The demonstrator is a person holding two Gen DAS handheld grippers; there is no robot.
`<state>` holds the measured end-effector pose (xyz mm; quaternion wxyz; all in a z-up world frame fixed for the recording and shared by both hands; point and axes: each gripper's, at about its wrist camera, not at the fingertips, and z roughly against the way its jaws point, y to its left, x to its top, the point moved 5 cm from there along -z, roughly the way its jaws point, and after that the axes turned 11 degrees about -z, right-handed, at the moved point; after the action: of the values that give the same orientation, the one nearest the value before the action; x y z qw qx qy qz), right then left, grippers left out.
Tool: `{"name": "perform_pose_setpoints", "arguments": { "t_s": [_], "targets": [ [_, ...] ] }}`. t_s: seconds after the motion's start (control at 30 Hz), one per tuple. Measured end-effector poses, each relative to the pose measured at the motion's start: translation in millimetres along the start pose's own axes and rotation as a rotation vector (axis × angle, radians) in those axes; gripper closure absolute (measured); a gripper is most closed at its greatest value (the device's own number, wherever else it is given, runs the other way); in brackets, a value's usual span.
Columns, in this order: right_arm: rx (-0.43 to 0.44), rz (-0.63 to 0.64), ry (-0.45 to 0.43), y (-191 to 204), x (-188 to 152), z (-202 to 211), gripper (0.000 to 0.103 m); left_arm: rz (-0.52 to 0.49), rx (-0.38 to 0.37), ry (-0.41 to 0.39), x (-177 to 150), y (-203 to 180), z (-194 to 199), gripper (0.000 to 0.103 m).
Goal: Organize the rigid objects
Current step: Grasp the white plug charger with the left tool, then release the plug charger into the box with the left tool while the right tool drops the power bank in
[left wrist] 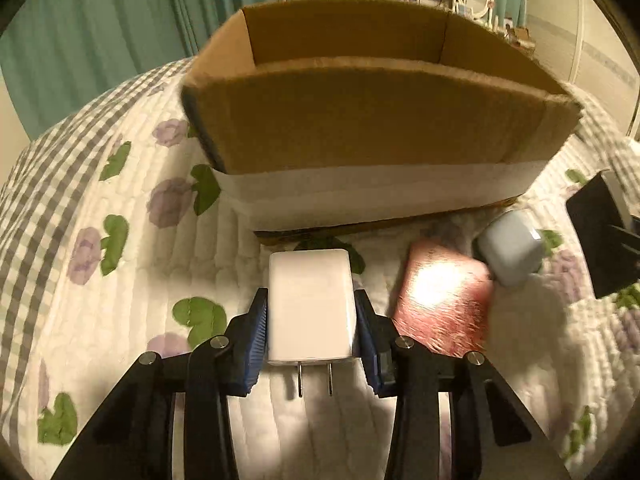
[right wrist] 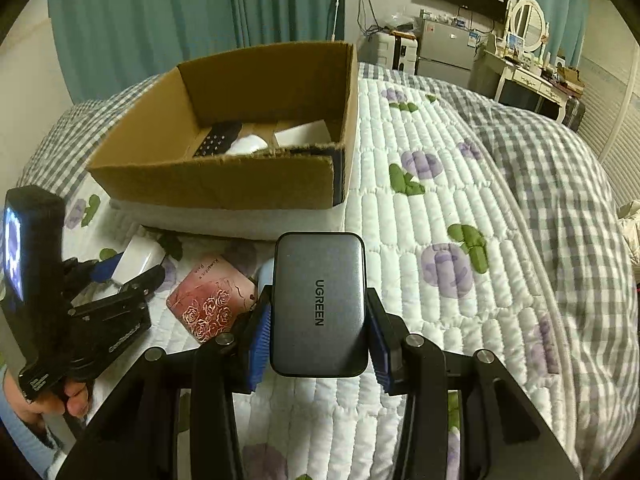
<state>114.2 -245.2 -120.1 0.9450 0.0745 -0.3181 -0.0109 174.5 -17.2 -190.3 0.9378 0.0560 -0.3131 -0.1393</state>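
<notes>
Left wrist view: the left gripper has its jaws clenched on a white charger, prongs pointing back toward the camera, held just above the quilt. Straight ahead stands the cardboard box, open at the top. To the right on the quilt lie a red case and, touching its far corner, a pale blue charger.

Right wrist view: the right gripper has its jaws clamped on a grey UGREEN charger above the quilt. The box, ahead and left, holds a black dotted item and white things. The red case lies beside the left gripper and its white charger.
</notes>
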Motion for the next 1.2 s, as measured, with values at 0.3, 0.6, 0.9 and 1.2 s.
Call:
{"name": "perform_pose_setpoints", "arguments": {
  "t_s": [0.3, 0.6, 0.9, 1.2],
  "targets": [
    [0.039, 0.027, -0.058, 12, 17, 48, 0.062, -0.023, -0.035, -0.121, 12, -3, 82, 0.062],
    [0.076, 0.088, -0.166, 37, 67, 88, 0.062, -0.010, -0.066, -0.254, 89, 6, 135, 0.062],
    [0.104, 0.108, -0.217, 54, 131, 72, 0.062, 0.063, -0.080, -0.221, 150, 33, 70, 0.062],
    [0.105, 0.124, -0.188, 56, 147, 27, 0.062, 0.087, -0.065, -0.155, 144, 36, 11, 0.056]
  ]
}}
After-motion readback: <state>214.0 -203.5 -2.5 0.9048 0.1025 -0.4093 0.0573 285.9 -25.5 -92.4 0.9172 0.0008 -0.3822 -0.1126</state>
